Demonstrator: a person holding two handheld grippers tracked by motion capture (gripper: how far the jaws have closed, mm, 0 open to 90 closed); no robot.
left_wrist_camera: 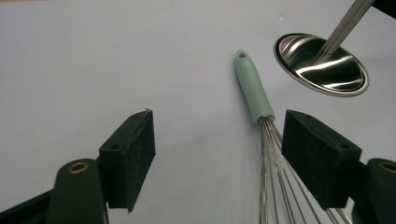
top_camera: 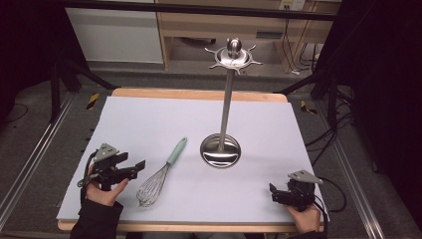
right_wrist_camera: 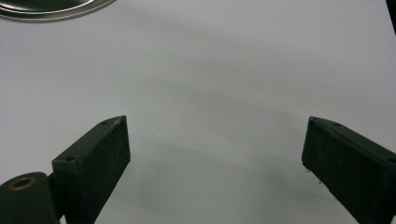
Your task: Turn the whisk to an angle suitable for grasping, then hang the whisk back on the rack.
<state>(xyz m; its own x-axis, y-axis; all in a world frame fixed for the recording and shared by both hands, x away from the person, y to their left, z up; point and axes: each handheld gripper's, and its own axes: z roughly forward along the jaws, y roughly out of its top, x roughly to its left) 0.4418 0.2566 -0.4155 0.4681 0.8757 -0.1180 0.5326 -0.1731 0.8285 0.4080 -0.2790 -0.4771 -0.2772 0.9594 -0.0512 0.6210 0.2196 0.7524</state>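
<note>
A wire whisk (top_camera: 158, 176) with a mint-green handle lies on the white mat, handle pointing away toward the upper right. A tall steel utensil stand (top_camera: 222, 149) with a round base and hooked top (top_camera: 232, 55) stands just right of it. My left gripper (top_camera: 134, 167) is open at the mat's left, close beside the whisk's wires; in the left gripper view the whisk (left_wrist_camera: 256, 95) lies just inside the right jaw, untouched. My right gripper (top_camera: 272, 191) is open near the front right corner, with bare mat between its jaws (right_wrist_camera: 215, 140).
The white mat (top_camera: 149, 119) covers a wooden table (top_camera: 199, 94). Beyond the table's far edge are a wooden shelf unit (top_camera: 219, 25) and cables on the floor. Dark frame legs stand on both sides.
</note>
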